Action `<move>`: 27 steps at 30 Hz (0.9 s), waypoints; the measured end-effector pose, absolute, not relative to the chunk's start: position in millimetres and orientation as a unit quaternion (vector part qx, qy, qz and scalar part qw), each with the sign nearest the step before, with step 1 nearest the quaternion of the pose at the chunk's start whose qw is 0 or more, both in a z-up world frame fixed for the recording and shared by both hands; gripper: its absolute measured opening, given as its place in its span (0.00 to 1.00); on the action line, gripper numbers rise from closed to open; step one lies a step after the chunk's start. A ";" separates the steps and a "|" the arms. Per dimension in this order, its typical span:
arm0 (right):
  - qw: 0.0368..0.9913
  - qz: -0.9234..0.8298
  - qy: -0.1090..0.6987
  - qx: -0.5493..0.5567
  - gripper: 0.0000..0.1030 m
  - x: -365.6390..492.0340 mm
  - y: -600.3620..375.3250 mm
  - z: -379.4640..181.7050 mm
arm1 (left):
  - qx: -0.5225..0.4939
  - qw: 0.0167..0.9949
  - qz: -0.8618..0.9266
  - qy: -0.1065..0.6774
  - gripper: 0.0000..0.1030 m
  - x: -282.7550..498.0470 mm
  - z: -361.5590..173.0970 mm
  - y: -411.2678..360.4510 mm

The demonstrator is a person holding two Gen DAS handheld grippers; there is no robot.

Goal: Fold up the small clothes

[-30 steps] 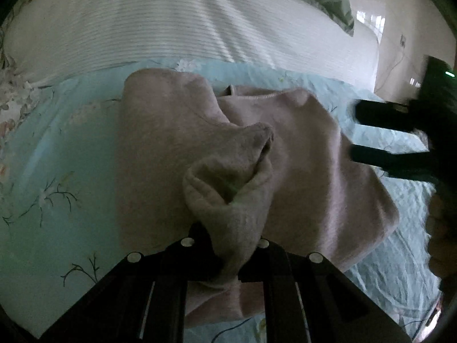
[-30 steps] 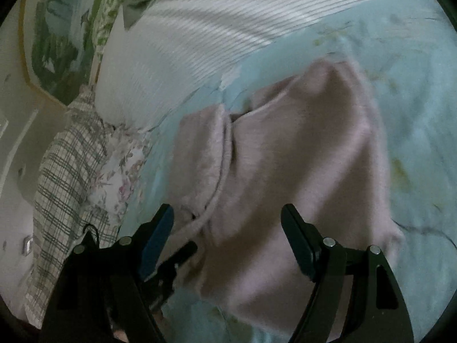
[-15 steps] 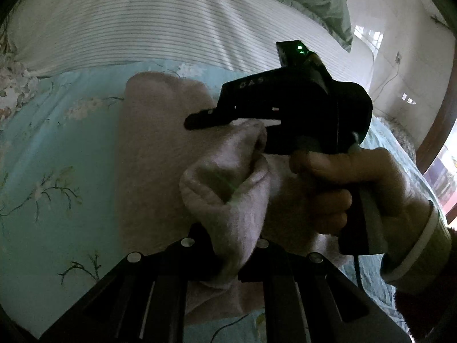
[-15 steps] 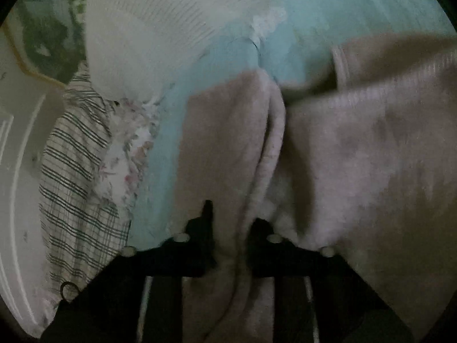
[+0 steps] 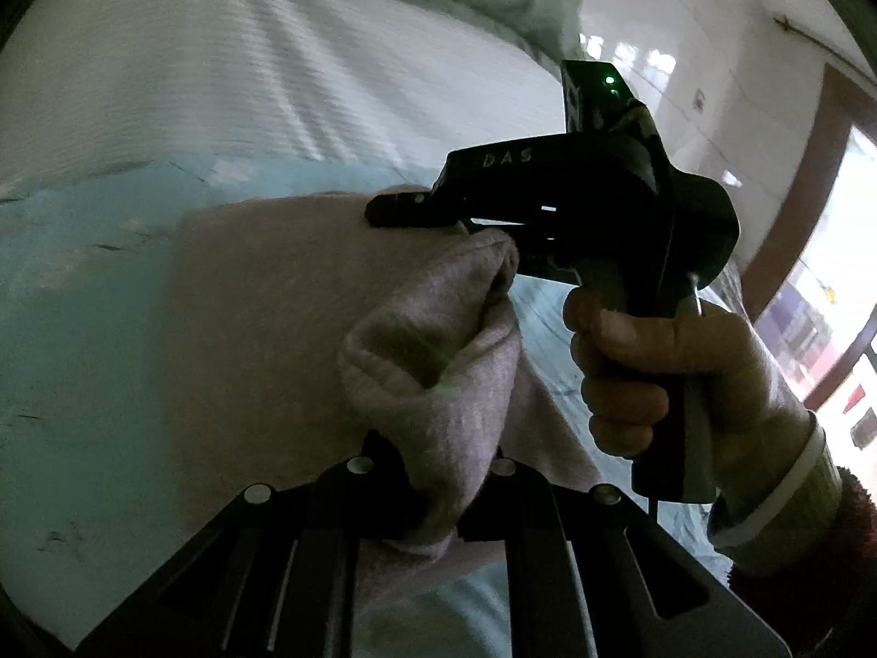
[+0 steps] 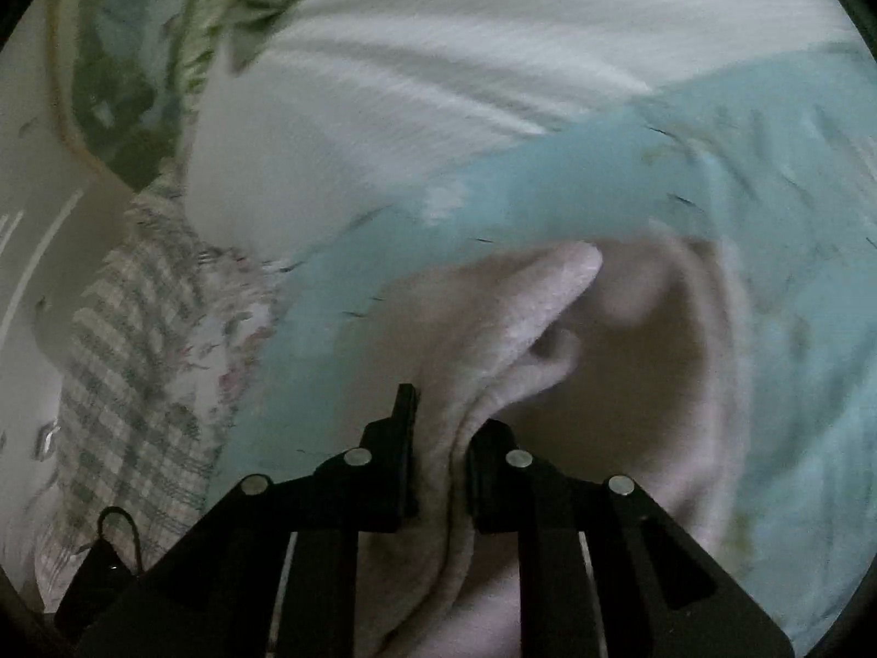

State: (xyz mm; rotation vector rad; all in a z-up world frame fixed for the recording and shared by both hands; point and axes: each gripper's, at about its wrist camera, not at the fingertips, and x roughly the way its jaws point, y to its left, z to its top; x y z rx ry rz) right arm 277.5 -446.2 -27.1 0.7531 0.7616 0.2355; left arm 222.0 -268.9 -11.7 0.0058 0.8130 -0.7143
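Both tongs are clamped on the same pink garment (image 5: pixel 263 329) right now. My left tongs (image 5: pixel 433 499) pinch a bunched fold of it, which puffs up in a loose loop just above the jaws. My right tongs (image 6: pixel 441 471) squeeze a thick edge of the same fabric (image 6: pixel 630 384), with the rest draping away over the bed's light blue sheet (image 6: pixel 548 186). From the left camera I can see my right hand (image 5: pixel 674 373) wrapped around the other black handle, its tip reaching over the cloth. Striped white bedding (image 5: pixel 219 82) sits behind it all, pretty blurry.
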 end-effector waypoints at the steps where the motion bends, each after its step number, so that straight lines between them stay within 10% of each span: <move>1: 0.851 0.103 0.366 0.362 0.17 273.6 -452.2 -34.7 | 0.007 0.851 -0.346 0.394 0.09 221.4 -19.2 -277.5; 17: 0.861 0.032 0.386 0.330 0.20 260.2 -471.5 -61.2 | 0.029 0.821 -0.360 0.442 0.11 223.4 -60.7 -309.7; 27: 0.862 -0.001 0.388 0.326 0.38 222.7 -471.5 -42.2 | -0.009 0.804 -0.386 0.452 0.56 212.1 -34.6 -250.9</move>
